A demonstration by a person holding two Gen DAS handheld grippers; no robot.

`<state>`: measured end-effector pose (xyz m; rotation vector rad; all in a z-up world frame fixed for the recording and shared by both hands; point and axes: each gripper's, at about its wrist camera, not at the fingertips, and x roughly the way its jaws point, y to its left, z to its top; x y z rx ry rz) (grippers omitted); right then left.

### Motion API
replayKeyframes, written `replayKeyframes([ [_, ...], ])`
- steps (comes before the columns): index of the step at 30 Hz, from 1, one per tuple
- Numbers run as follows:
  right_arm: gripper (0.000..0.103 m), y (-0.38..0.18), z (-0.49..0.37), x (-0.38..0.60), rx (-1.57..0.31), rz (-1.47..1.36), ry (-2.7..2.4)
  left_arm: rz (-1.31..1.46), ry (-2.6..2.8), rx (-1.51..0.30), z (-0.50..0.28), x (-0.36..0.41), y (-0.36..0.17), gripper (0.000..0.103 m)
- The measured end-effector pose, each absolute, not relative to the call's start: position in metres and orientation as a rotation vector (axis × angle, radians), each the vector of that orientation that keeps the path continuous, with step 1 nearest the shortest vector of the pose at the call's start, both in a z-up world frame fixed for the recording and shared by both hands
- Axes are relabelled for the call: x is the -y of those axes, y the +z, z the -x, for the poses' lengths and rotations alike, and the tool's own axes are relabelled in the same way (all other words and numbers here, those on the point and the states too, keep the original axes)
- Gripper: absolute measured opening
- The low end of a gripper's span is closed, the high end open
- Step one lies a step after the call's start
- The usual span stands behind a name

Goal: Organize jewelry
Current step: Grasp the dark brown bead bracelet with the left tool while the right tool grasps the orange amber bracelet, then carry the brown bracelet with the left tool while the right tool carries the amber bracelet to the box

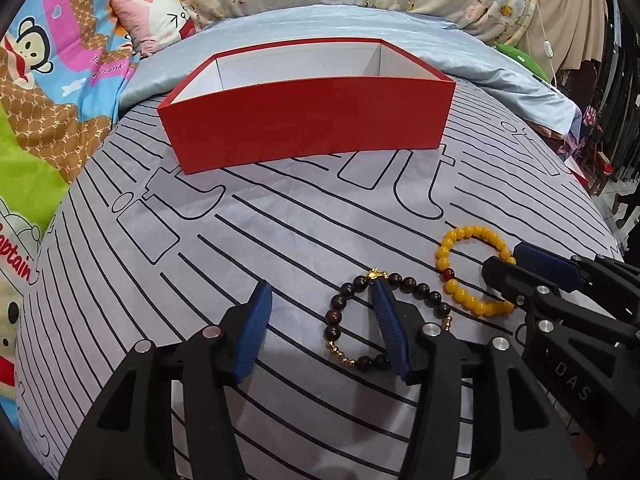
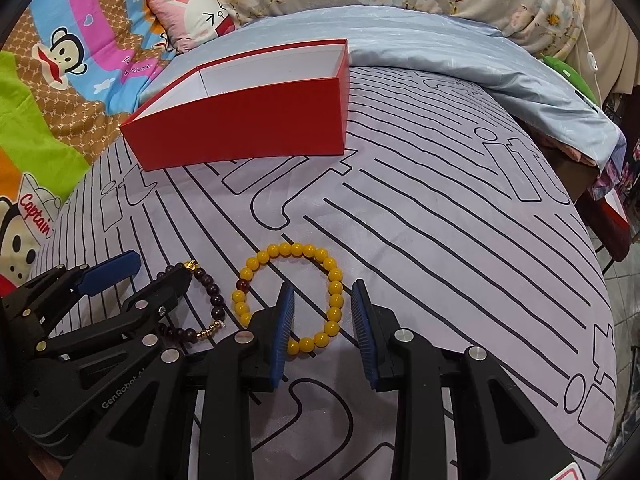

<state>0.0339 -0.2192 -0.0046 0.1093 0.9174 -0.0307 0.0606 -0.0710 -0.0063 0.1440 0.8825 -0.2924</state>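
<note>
Claws spread [image 1: 320,300] [image 2: 324,292], each straddling its bracelet's rim, dark [image 1: 348,292], yellow [image 2: 296,250]

Bed surface covered by a pale grey cloth with black line print [image 1: 304,240]. On it: open red cardboard box with white inside [image 1: 308,136], far side; dark brown bead bracelet with gold beads [image 1: 348,300] and yellow bead bracelet [image 2: 332,300] side by side, apart, near edge. Light blue quilt [image 2: 460,52] beyond the box.
</note>
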Motion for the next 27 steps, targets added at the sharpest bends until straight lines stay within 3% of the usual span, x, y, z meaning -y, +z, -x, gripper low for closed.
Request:
replayKeyframes([
  [14,0.029,-0.007,-0.031,0.212,-0.892,-0.059,-0.051,-0.133,-0.302,-0.871,-0.062,0.071,-0.007,0.049],
  [16,0.028,-0.007,-0.031,0.212,-0.893,-0.059,-0.051,-0.133,-0.317,-0.868,-0.061,0.071,-0.006,0.045],
  [21,0.013,-0.006,-0.03,0.208,-0.905,-0.063,-0.03,-0.143,-0.367,-0.859,-0.056,0.075,-0.005,0.011],
  [22,0.009,-0.006,-0.03,0.208,-0.908,-0.065,-0.025,-0.142,-0.375,-0.861,-0.056,0.076,-0.005,0.009],
  [27,0.008,-0.005,-0.027,0.208,-0.928,-0.109,-0.005,-0.112,-0.4,-0.882,-0.053,0.072,-0.003,0.007],
])
